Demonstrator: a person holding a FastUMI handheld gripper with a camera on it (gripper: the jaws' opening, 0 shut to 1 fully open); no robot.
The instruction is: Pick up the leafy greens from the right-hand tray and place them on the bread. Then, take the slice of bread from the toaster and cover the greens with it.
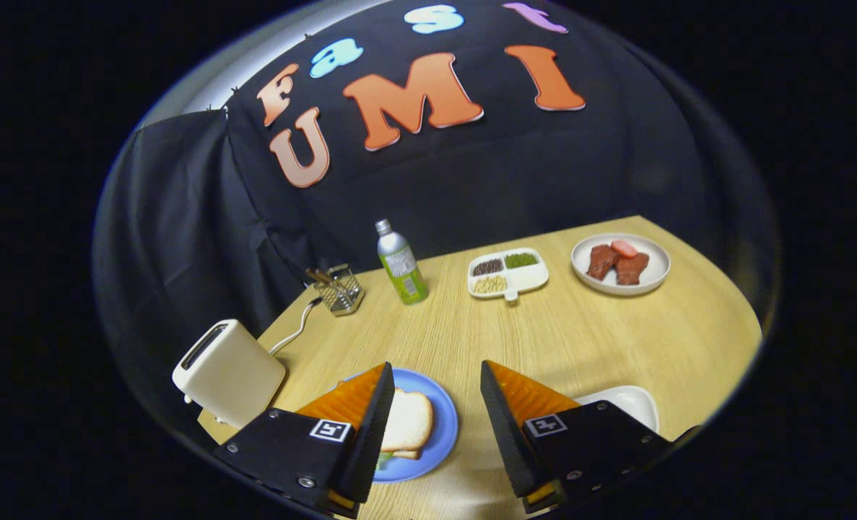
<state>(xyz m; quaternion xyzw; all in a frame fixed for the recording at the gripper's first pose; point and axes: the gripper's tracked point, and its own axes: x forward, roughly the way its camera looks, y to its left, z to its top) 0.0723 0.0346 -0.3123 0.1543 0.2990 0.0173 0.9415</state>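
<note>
Tool (435,375) wide open, holding nothing, above worktop (580,339). One blue plate (446,426) between fingers: top bread slice (408,419) over greens (383,458). One toaster (226,372) left; white tray (634,401) right. Beyond: one bottle (401,263), one sectioned dish (507,274), one meat plate (620,263).

Wood-grain matt table (587,339); glossy plate (446,433); wire-mesh basket (339,292); smooth toaster (227,373).

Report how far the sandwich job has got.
It looks finished. On the blue plate a bread slice lies on top, a sliver of greens and a lower slice's edge peeking out beneath it. The toaster slot shows no bread. The hand-held gripper is open and holds nothing. Nothing obvious is left.
</note>
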